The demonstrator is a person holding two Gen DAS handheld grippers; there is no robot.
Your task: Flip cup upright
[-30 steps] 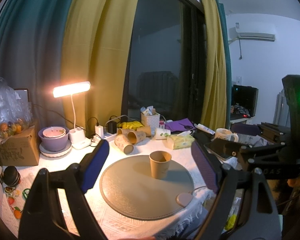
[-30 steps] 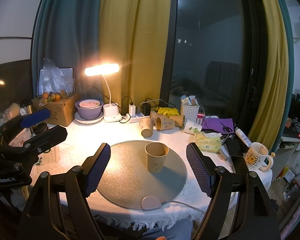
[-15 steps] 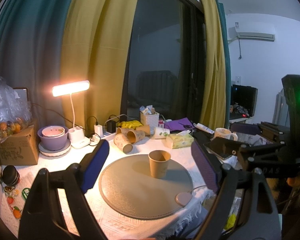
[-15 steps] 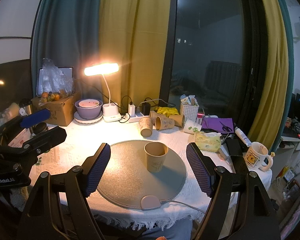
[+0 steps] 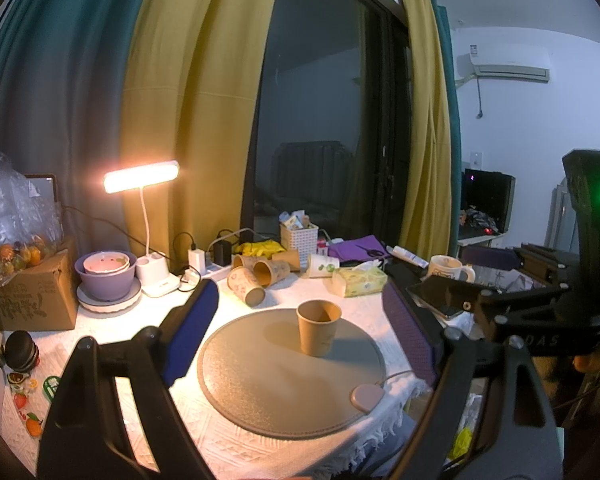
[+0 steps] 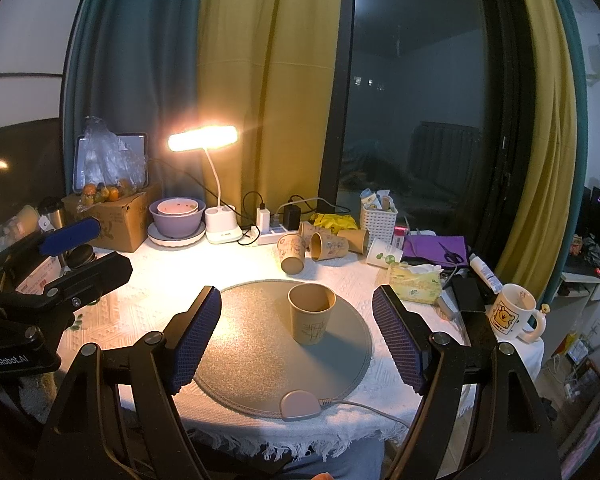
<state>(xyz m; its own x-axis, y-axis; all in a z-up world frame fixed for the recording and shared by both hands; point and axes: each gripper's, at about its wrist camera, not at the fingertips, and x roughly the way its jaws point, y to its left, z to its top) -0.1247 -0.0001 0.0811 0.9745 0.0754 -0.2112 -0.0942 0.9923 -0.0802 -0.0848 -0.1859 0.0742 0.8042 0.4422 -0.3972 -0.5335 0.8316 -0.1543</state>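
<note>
one paper cup (image 6: 311,314) stands upright at the round mat's (image 6: 252,364) middle; both grippers (image 5: 300,340) (image 6: 298,334), fingers wide and empty, hover apart: flip apparently complete, withdrawal next.

The room is lit mostly by a warm desk lamp (image 6: 202,138) at the far left, and glare is spread around its bar. The tablecloth (image 6: 148,300) near it is washed out bright. A long shadow is thrown to the right by the cup (image 6: 311,313). Edges are bent and darkened by the fisheye lens
</note>
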